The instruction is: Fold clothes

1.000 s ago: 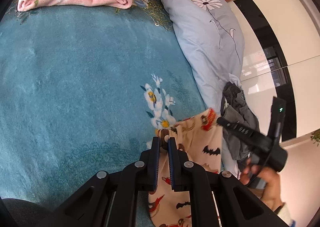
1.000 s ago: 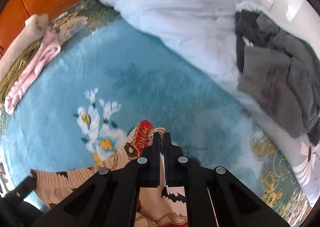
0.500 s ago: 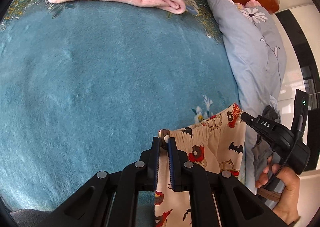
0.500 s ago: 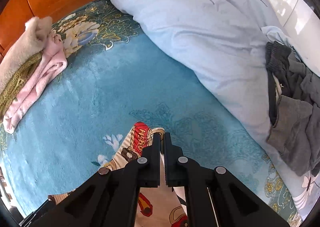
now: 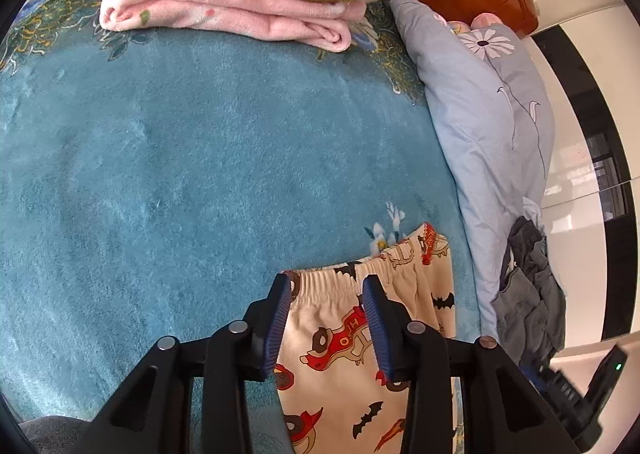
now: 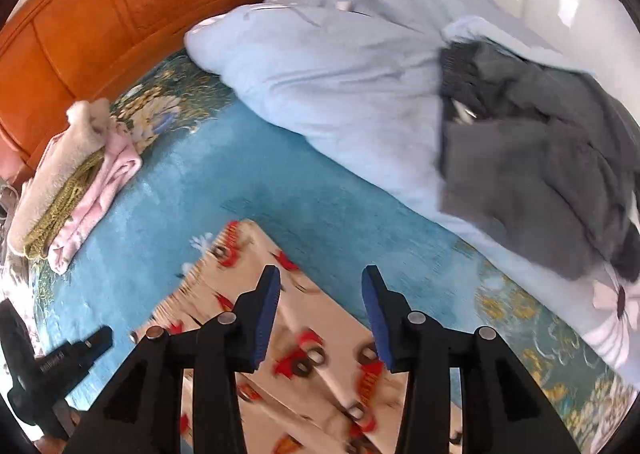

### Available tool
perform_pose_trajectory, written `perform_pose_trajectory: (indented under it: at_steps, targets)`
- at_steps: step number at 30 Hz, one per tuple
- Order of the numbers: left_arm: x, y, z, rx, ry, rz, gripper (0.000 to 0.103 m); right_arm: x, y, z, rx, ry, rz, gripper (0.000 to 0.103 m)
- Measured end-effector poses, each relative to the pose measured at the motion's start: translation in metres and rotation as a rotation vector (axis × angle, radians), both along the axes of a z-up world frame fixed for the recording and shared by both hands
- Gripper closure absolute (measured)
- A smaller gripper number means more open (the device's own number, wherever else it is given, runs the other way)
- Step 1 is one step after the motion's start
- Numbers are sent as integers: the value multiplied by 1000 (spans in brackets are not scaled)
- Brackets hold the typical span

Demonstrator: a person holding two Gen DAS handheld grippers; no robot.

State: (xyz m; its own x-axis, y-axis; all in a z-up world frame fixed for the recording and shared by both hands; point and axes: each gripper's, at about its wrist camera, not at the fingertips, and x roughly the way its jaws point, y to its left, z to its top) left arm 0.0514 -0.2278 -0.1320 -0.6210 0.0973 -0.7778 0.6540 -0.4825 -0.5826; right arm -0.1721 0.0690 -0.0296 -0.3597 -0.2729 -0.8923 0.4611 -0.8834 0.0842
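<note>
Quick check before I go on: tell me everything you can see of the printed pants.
The printed pants are cream, soft-looking fabric with red cars, black bats and donuts, with a gathered elastic waistband. They lie flat on the teal blanket, waistband toward the folded stack. The left gripper and right gripper are open over them, gripping nothing.

Bright daylight, right-wrist motion blur

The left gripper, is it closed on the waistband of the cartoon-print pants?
No, the left gripper is open, its fingers spread apart over the cartoon-print pants lying flat on the blue blanket.
</note>
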Motion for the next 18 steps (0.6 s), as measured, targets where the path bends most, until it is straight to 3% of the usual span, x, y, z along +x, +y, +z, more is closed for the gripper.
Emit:
perform_pose_trajectory:
  at_steps: [4, 7, 9, 13, 18]
  targets:
    - [-11, 26, 8, -15, 34, -166, 52, 21, 127, -20, 80, -73, -201, 59]
    - [-25, 48, 7, -2, 10, -305, 52, 44, 210, -40, 119, -131, -355, 59]
    - [-29, 63, 9, -38, -22, -349, 52, 57, 250, -53, 95, -184, -442, 59]
    - [-27, 78, 10, -68, -66, -388, 52, 82, 272, -73, 89, -203, -459, 59]
    - [-22, 82, 10, -66, -76, -393, 52, 117, 262, -96, 61, -247, -365, 59]
